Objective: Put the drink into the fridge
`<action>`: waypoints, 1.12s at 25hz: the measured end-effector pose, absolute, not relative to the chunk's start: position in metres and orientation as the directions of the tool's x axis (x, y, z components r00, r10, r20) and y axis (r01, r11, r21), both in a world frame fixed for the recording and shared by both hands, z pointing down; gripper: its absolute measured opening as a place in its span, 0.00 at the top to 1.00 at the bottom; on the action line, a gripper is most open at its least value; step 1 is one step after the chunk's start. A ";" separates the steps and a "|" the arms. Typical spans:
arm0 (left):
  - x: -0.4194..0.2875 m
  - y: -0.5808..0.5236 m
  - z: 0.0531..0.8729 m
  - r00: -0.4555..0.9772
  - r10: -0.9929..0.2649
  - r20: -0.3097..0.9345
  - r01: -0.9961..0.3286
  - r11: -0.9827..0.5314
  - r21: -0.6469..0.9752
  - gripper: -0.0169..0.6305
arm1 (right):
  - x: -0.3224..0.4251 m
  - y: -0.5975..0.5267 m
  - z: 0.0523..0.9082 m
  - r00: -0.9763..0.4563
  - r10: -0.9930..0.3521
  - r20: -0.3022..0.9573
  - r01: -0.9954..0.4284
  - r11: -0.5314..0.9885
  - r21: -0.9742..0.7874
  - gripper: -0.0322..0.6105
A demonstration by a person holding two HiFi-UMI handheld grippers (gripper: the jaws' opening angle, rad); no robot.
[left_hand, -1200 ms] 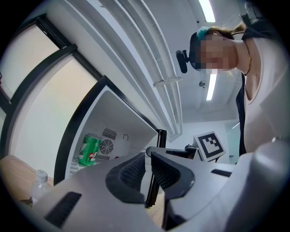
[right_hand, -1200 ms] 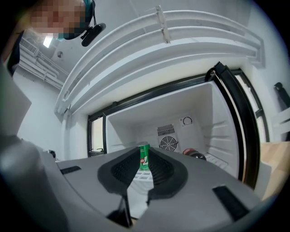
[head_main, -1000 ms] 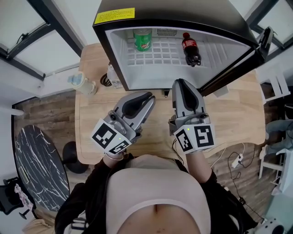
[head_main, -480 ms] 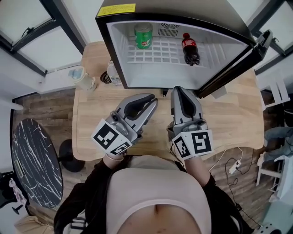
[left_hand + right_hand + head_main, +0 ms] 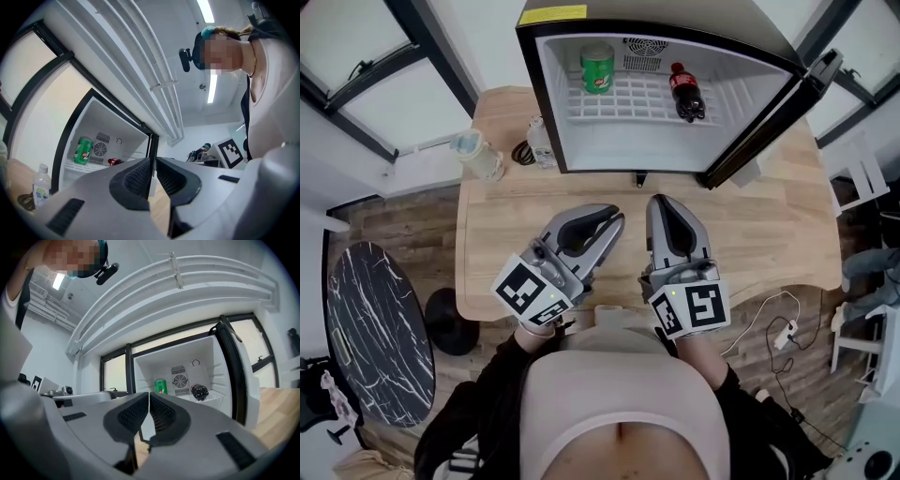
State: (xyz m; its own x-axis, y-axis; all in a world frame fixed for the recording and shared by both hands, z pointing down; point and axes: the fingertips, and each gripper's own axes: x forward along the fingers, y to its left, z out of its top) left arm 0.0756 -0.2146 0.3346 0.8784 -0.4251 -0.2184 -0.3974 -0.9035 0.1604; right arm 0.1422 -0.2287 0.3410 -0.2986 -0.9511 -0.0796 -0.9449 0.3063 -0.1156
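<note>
The small fridge [image 5: 572, 141] stands open on the wooden table [image 5: 769, 234]. On its white wire shelf a green can [image 5: 598, 68] stands at the left and a dark cola bottle [image 5: 685, 92] lies at the right. Both show in the left gripper view, the can [image 5: 84, 150] and the bottle [image 5: 114, 162], and in the right gripper view, the can [image 5: 161, 386] and the bottle [image 5: 199, 391]. My left gripper [image 5: 612, 221] and right gripper [image 5: 659, 202] hover over the table in front of the fridge, both shut and empty.
The black fridge door [image 5: 769, 122] swings out to the right. A clear water bottle [image 5: 540, 141] and a pale plastic bottle [image 5: 478, 155] stand on the table left of the fridge. A round marble table [image 5: 370, 337] and a white cable [image 5: 783, 328] are on the floor.
Both grippers have drawn back from the fridge toward the person's body. The drinks in the fridge have not moved.
</note>
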 end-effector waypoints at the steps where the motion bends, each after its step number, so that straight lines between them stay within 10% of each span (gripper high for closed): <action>1: 0.070 -0.207 0.334 0.878 -0.426 -0.216 -0.399 -0.903 0.159 0.90 | 0.137 -0.221 0.341 -0.300 -0.951 -0.079 -0.944 0.307 -0.118 0.90; 28: -0.014 -0.018 0.337 0.877 -0.430 -0.215 -0.400 -0.901 0.169 0.90 | 0.033 -0.023 0.346 -0.342 -0.938 -0.058 -0.930 0.347 -0.125 0.90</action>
State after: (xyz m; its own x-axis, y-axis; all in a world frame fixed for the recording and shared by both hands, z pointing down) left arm -0.0142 -0.0184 0.3367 0.8769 -0.4299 -0.2150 -0.4002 -0.9008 0.1688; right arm 0.0331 -0.0227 0.3463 -0.3419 -0.9380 -0.0578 -0.9296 0.3466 -0.1252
